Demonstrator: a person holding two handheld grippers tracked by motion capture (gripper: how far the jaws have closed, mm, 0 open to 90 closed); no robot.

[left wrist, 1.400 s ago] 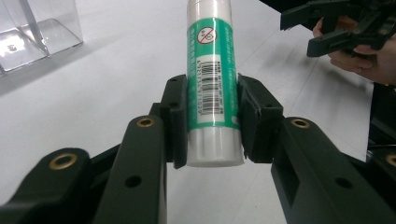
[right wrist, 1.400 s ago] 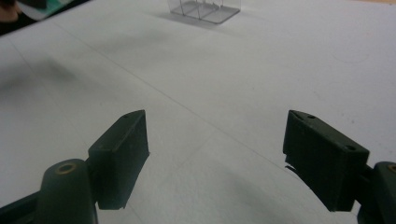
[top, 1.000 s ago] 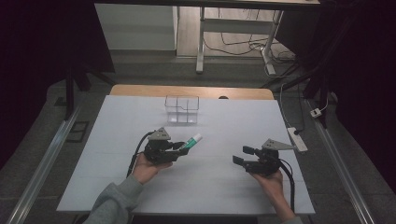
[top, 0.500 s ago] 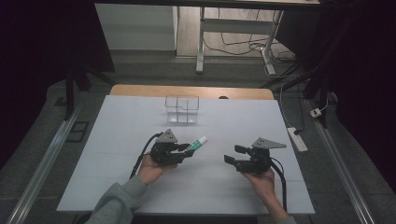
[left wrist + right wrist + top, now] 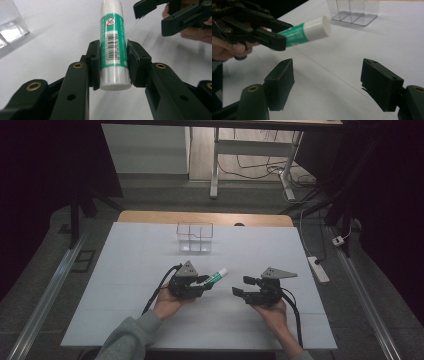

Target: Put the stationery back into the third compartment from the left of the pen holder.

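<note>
The left gripper (image 5: 202, 282) has its jaws pinched on the lower half of a green-and-white glue stick (image 5: 216, 277), holding it clear of the tabletop (image 5: 125, 270). The stick's long axis runs on past the jaws, slanting away from the person and toward the right gripper (image 5: 239, 292), white cap end leading. That gripper faces it from just beside, jaws spread with nothing between them; in the right gripper view the cap (image 5: 322, 26) hangs above and a little left of the gap, so I judge a handover or a pull on the cap would need the right hand to lift and line up with the stick's axis. Beyond both hands stands a clear plastic box (image 5: 195, 237) with compartments, well apart on the white tabletop. Farther off are a dim floor, metal table legs (image 5: 215, 165) and loose cables.
</note>
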